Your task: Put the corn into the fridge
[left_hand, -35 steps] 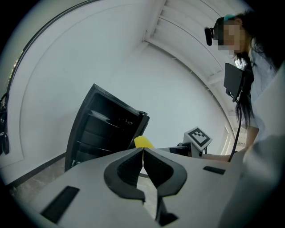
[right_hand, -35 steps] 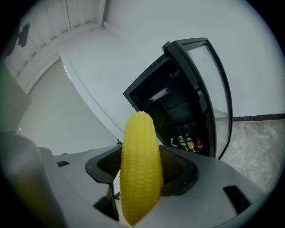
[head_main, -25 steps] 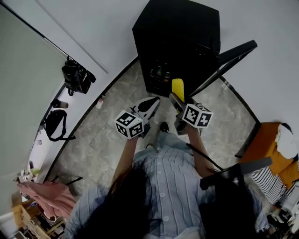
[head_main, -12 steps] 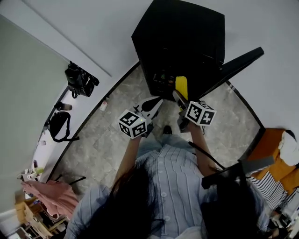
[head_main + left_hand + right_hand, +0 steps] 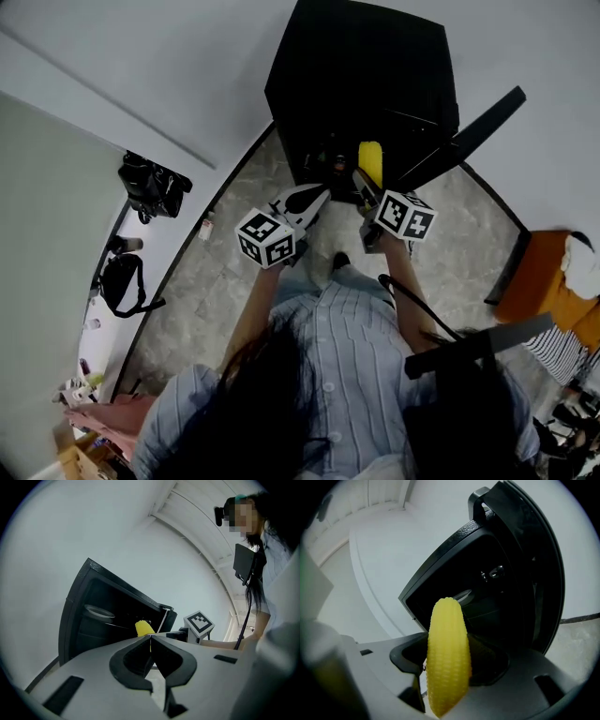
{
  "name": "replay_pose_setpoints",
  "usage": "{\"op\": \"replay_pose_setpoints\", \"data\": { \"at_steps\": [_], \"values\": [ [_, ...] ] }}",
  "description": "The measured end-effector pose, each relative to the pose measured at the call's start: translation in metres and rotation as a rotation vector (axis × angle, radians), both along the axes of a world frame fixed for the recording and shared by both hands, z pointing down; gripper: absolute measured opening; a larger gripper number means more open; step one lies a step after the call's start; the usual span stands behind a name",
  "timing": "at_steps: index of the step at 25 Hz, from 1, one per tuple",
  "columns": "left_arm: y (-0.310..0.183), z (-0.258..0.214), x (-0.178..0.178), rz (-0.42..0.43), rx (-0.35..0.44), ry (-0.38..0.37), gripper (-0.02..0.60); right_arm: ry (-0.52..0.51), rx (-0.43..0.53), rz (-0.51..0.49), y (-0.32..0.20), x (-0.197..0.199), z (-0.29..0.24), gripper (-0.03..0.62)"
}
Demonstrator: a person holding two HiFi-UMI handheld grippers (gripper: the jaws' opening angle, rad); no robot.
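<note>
A: Where is the corn (image 5: 447, 658) sitting right now?

B: The right hand-held gripper (image 5: 364, 186) is clamping it near its lower end, one jaw on each side. The rest of the cob is sticking out past the jaw tips.

A: And which way is its long axis pointing?

B: It is running along the jaws, blunt tip leading, straight at the open front of the black fridge (image 5: 366, 75). In the head view the yellow cob is showing against the dark opening, just beside the inner edge of the door (image 5: 469, 136), which is standing swung out to the person's right.

A: Is it already inside?

B: I am not seeing that clearly. It is looking to be at the mouth, with the shelves lying directly ahead of the tip and a little below it.

A: What is the left hand-held gripper (image 5: 150, 641) doing?

B: It is carrying nothing; its jaws are meeting tip to tip. It is hanging above the floor (image 5: 234, 253), beside the right one and a bit farther back from the fridge.

A: So the right arm is the nearer one.

B: Yes, and I am judging that the coming move is a plain push forward along the cob's own axis, keeping clear of the door edge on the right.
</note>
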State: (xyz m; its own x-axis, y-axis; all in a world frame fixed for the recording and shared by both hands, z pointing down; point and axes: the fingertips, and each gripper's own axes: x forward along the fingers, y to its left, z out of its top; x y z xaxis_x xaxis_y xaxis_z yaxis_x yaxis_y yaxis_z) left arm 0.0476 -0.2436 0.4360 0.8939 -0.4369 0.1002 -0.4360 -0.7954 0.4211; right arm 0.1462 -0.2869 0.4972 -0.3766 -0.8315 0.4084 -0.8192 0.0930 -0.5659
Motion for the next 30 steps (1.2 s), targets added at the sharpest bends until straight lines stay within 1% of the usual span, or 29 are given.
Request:
{"op": "replay_pose_setpoints", "data": {
  "at_steps": [3,8,13,15,20,23,27,30],
  "values": [
    [-0.015,-0.005,-0.003,0.066,0.013,0.007,0.008,0.023,0.018,0.062,-0.019,0.002,-0.002,0.259],
    [-0.028,-0.003,-0.008,0.173,0.014,0.015,0.008,0.077,0.011,0.138,-0.043,0.003,0.005,0.259],
    [-0.033,-0.006,-0.004,0.261,0.031,0.025,0.008,0.184,0.002,0.200,-0.058,0.015,0.009,0.259],
    [-0.034,-0.007,-0.002,0.289,0.039,0.030,0.008,0.212,-0.005,0.218,-0.064,0.021,0.011,0.259],
    [-0.033,-0.011,0.006,0.340,0.052,0.046,0.008,0.281,-0.037,0.250,-0.078,0.034,0.010,0.259],
    [-0.030,-0.014,0.005,0.365,0.066,0.045,0.008,0.308,-0.040,0.278,-0.089,0.040,0.006,0.259],
    [-0.028,-0.015,-0.001,0.375,0.071,0.040,0.008,0.358,-0.009,0.323,-0.104,0.050,0.000,0.259],
    [-0.033,-0.009,-0.008,0.364,0.062,0.023,0.008,0.403,0.038,0.323,-0.120,0.053,-0.002,0.259]
  ]
}}
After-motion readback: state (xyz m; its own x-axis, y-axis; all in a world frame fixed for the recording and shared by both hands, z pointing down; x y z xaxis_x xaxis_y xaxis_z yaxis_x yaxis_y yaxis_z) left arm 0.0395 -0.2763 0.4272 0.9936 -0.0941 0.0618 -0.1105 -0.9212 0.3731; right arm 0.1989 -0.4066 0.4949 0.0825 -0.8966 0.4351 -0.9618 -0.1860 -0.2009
